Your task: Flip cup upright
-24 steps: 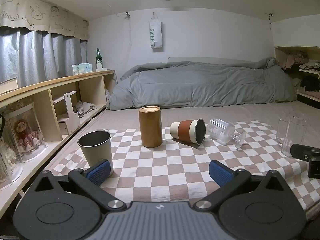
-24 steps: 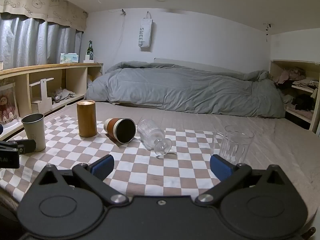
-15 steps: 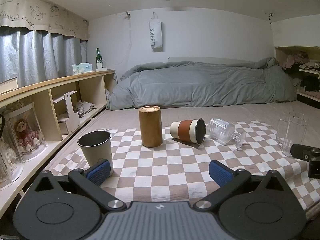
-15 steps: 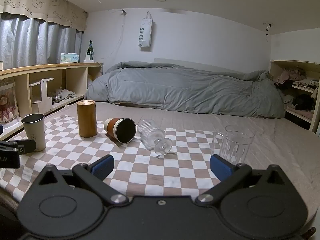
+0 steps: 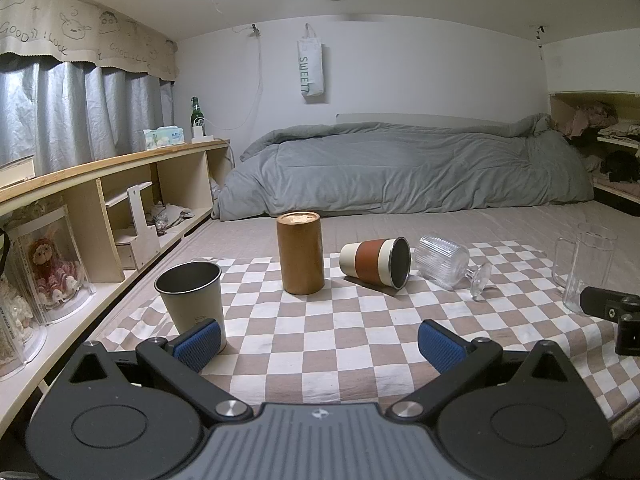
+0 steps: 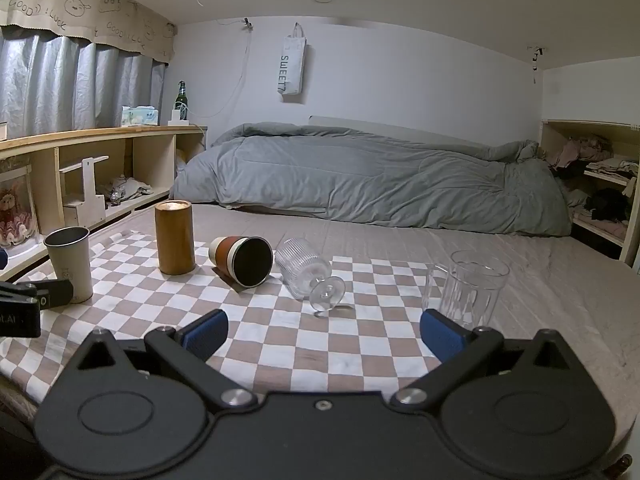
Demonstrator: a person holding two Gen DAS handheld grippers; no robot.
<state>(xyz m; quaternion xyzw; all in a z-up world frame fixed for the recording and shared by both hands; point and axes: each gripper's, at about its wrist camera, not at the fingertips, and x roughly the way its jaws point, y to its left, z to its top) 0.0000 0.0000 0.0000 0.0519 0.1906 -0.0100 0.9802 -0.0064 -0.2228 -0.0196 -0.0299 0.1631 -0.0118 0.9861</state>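
Cup (image 5: 375,262) lies sideways well ahead of both wide-open, empty tools (image 5: 319,340) (image 6: 323,332).

I am looking at my left gripper (image 5: 319,338): black arms are ending in ribbed blue pads (image 5: 199,339), silver screws are showing at the pivots, two round black housings are flanking a ridged grey centre plate with a small emblem. My right gripper (image 6: 323,333) is showing the same black arms, blue pads (image 6: 441,335) and silver screws, but its centre plate is looking plain black. Its black body is also showing at the right edge of the left view.
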